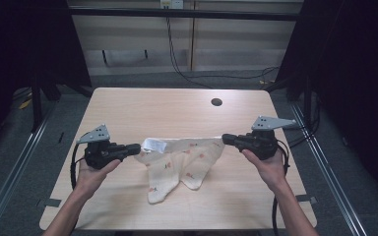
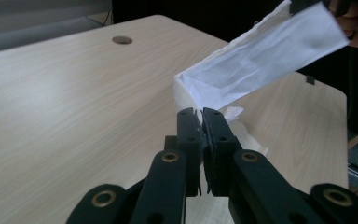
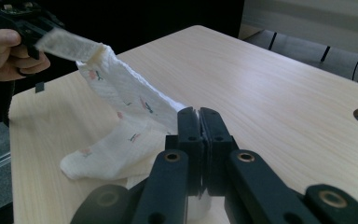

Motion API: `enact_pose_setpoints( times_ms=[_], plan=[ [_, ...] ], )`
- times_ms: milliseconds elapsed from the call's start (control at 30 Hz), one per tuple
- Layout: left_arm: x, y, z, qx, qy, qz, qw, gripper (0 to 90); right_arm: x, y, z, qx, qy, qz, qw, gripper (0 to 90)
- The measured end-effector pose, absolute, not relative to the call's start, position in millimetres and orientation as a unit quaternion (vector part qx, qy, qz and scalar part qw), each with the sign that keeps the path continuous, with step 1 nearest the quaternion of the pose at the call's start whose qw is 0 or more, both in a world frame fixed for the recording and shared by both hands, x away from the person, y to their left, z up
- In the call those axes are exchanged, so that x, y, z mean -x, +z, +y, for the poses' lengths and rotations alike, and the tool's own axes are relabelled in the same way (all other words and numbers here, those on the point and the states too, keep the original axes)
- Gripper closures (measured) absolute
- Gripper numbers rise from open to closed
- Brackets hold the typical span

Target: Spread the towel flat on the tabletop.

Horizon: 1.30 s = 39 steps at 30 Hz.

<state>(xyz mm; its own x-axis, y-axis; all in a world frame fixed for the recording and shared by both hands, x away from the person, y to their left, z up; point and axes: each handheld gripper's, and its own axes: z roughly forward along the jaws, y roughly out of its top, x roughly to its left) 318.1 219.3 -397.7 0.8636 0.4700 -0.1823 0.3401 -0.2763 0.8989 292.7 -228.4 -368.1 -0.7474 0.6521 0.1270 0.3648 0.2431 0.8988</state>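
Trousers (image 1: pixel 182 160) between claws (both clamped)

— Any writing you can make out anywhere?

— None. The white tag (image 1: pixel 155 144) sewn at the waistband of the baby trousers (image 1: pixel 179 162) looks blank or too blurred to read.

— And on the cloth below that tag?

— Small red-and-green printed motifs, no letters or numbers.

— The grey plates beside the trousers?

— Bare metal with holes, no label legible.
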Motion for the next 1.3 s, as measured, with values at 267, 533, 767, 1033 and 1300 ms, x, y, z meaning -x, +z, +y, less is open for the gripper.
enact_pose_setpoints(
  times_ms=[267,533,767,1033,1300],
  plan=[
    [-298,-362,219,-0.791,0.068,0.223,0.566,86.6,-275,-344,-239,-0.316,0.548,0.763,0.135,88.2],
    [-282,-332,221,-0.785,0.082,0.201,0.581,86.7,-256,-319,-249,-0.303,0.563,0.755,0.143,88.2],
    [-269,-307,225,-0.78,0.096,0.181,0.591,86.7,-235,-296,-247,-0.272,0.575,0.755,0.155,88.2],
    [-274,-302,222,-0.789,0.115,0.183,0.575,86.7,-224,-284,-247,-0.262,0.568,0.76,0.176,88.3],
    [-317,-346,202,-0.798,0.072,0.223,0.555,86.7,-252,-314,-254,-0.304,0.544,0.761,0.18,88.4]
  ],
)
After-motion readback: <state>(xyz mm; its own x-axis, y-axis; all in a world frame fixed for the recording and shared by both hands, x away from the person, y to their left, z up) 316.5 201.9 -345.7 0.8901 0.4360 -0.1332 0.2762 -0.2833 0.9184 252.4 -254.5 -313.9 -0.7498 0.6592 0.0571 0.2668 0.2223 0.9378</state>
